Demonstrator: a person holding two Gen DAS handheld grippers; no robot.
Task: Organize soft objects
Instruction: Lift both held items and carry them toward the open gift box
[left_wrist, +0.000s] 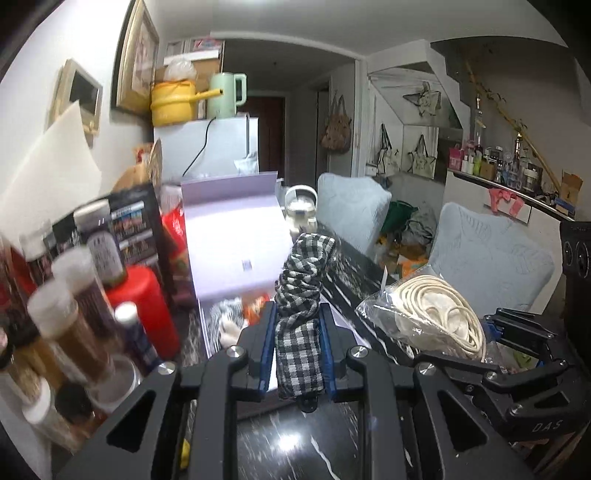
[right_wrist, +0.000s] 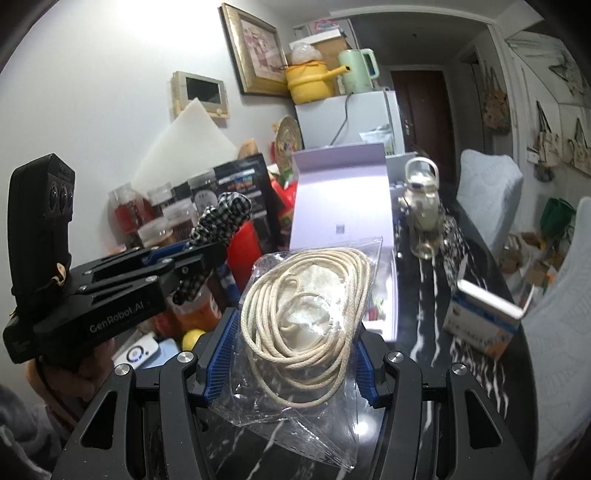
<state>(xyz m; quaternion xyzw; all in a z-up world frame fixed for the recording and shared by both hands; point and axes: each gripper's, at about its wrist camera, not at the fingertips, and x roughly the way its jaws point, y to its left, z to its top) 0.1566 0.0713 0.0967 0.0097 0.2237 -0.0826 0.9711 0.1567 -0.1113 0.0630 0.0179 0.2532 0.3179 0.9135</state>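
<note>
While both jaws clamp their loads, checked cloth (left_wrist: 301, 295) left, bagged rope (right_wrist: 306, 325) right, the box (left_wrist: 236, 254) at twelve o'clock awaits them.

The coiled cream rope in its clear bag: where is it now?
The bagged rope is clamped in the right hand-held gripper, above the dark marble table, just before the open white box.

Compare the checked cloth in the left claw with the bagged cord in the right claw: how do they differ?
The checked cloth is black-and-white gingham, knotted into a narrow twist; the bagged cord is cream rope in loose coils. The cloth is bare, the cord sealed in clear plastic. The left claw pinches the cloth narrowly; the right claw stands wider around the bag. Both are soft and held above the dark table.
</note>
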